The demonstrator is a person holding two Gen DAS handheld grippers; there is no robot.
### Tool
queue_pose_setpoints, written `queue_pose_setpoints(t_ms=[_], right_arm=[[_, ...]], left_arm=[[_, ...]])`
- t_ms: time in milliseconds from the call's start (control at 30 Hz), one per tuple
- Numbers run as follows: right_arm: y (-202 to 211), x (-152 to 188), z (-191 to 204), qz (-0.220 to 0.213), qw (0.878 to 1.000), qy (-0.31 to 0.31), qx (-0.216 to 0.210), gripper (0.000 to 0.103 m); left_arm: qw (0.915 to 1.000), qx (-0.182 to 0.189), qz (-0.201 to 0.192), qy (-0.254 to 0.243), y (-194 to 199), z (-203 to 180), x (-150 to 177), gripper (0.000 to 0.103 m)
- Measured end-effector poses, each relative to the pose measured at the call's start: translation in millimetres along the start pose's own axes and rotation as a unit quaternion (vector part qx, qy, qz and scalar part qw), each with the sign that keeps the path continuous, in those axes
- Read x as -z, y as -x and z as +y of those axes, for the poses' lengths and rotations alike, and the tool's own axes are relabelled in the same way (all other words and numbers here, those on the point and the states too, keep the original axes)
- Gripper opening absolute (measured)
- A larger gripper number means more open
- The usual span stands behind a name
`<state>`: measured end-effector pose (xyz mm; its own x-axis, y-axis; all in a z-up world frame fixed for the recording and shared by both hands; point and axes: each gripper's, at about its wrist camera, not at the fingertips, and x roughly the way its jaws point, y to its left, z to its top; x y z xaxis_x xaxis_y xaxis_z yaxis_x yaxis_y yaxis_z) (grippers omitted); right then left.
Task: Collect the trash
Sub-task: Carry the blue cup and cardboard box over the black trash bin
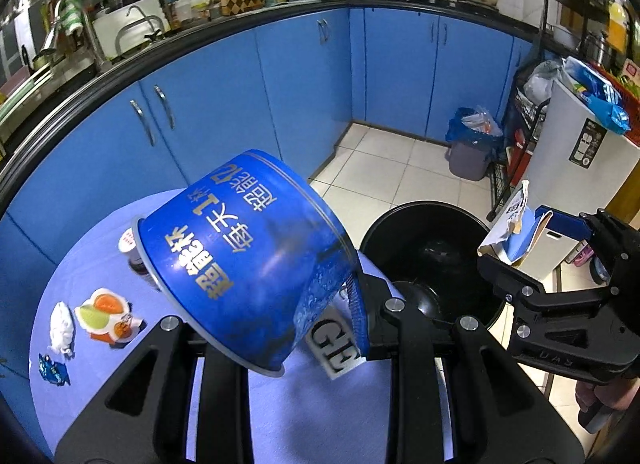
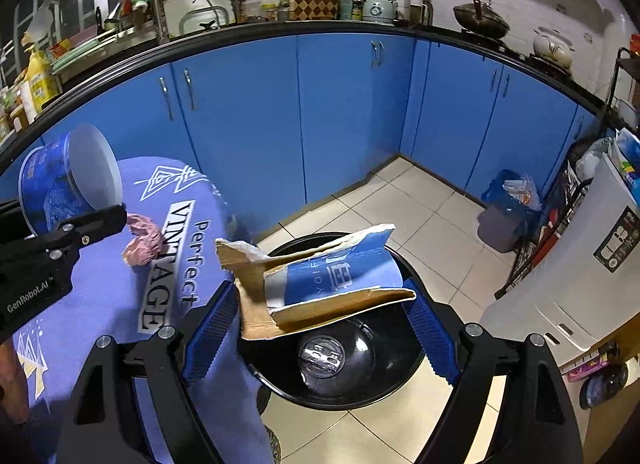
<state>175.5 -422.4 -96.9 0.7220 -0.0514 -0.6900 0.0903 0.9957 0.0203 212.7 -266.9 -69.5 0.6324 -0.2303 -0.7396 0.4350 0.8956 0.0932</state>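
Observation:
My left gripper (image 1: 348, 316) is shut on the rim of a blue paper cup (image 1: 248, 260) with silver lettering, held tilted above the purple-clothed table (image 1: 80, 264). In the right wrist view the cup (image 2: 48, 187) and left gripper (image 2: 116, 215) show at the far left. My right gripper (image 2: 320, 292) stands wide, its blue pads pressing both sides of a torn blue cardboard box (image 2: 340, 276), held over the black round bin (image 2: 380, 376) on the floor. The left wrist view shows that box (image 1: 508, 232), the right gripper (image 1: 516, 240) and the bin (image 1: 420, 207).
On the table lie a small white-capped bottle (image 1: 130, 242), a colourful wrapper (image 1: 104, 316), a white wad (image 1: 62, 328), a blue candy wrapper (image 1: 52, 370) and pink crumpled paper (image 2: 144, 242). Blue cabinets (image 1: 240, 103) stand behind. A grey bin with a blue bag (image 1: 470, 147) and a white appliance (image 1: 580, 167) stand right.

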Motion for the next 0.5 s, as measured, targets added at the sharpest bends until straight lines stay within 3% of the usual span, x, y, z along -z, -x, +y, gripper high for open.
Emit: queue_pose_setpoints(t_ms=[500], right_arm=[[-16,-12,-32,-0.007,1.000,-0.025,0.016,0.082]], left_arm=[[0.9996,0.010,0.008,-0.025,-25,-35,-18,0.028]])
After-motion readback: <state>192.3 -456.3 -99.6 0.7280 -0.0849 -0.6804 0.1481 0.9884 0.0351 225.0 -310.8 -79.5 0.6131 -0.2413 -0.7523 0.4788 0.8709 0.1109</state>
